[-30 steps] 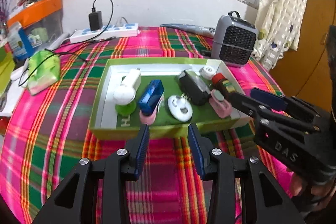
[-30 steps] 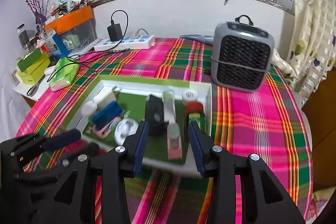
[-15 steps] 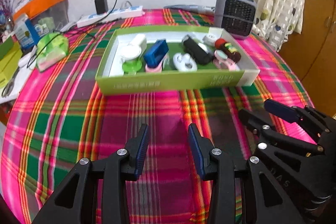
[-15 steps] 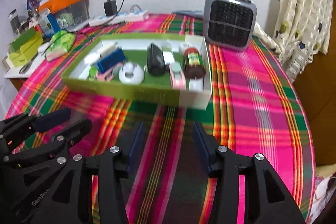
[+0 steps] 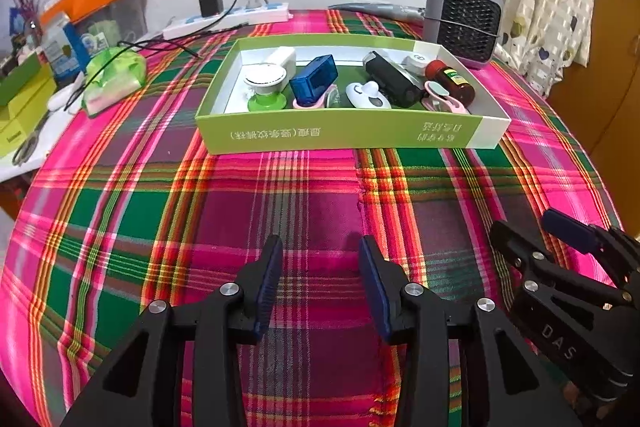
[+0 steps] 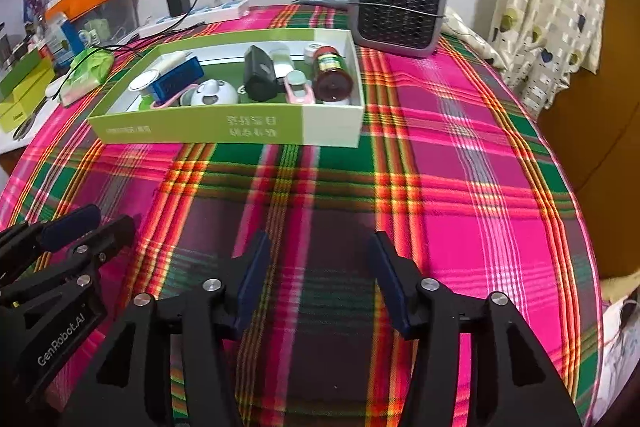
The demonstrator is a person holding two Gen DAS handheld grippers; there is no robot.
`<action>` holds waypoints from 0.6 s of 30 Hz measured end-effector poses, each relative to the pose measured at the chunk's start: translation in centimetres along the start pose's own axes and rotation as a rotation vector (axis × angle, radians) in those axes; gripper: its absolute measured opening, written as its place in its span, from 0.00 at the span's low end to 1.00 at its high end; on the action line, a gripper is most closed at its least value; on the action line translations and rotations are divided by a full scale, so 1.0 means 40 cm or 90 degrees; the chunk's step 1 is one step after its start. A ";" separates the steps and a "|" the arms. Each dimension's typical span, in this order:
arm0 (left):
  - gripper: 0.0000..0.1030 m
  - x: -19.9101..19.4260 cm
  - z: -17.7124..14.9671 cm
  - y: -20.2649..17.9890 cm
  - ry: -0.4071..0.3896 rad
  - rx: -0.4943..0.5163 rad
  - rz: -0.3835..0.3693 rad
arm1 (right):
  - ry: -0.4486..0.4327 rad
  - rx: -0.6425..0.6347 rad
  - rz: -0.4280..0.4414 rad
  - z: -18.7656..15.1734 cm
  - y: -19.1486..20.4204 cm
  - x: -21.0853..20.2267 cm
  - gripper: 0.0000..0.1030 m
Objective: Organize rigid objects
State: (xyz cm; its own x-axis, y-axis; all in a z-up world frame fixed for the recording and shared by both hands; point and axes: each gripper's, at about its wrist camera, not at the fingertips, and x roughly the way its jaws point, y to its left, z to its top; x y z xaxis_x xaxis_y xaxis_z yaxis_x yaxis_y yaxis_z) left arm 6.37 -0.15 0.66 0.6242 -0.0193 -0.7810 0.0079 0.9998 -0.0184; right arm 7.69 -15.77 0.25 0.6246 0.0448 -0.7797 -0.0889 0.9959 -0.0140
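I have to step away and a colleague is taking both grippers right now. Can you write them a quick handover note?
Left gripper: open, empty, over bare tablecloth.
Right gripper: open, empty, alongside it.
Green box: holds the blue case, black device, brown bottle, white round gadget and other small items.
Done: nothing loose shows on the cloth nearby.
Left: probably nothing; check the table's edges.

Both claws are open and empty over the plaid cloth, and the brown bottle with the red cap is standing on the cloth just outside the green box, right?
Not quite. The brown bottle lies inside the green box, at its end nearest the grey fan heater; the right wrist view shows this. The rest holds: the left claw and right claw are open and empty over the plaid cloth.
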 end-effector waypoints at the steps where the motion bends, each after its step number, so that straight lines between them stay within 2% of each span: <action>1: 0.42 0.000 -0.001 -0.005 -0.003 -0.001 0.002 | 0.001 0.006 0.000 -0.001 -0.004 0.000 0.58; 18: 0.43 0.003 -0.001 -0.016 -0.005 0.003 0.010 | 0.002 0.008 0.001 -0.001 -0.008 0.000 0.60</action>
State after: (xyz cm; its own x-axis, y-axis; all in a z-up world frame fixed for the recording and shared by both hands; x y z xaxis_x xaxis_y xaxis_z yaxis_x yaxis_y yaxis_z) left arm 6.42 -0.81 0.56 0.6299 -0.0031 -0.7767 0.0013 1.0000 -0.0029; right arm 7.70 -16.09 0.23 0.6222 0.0459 -0.7815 -0.0801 0.9968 -0.0052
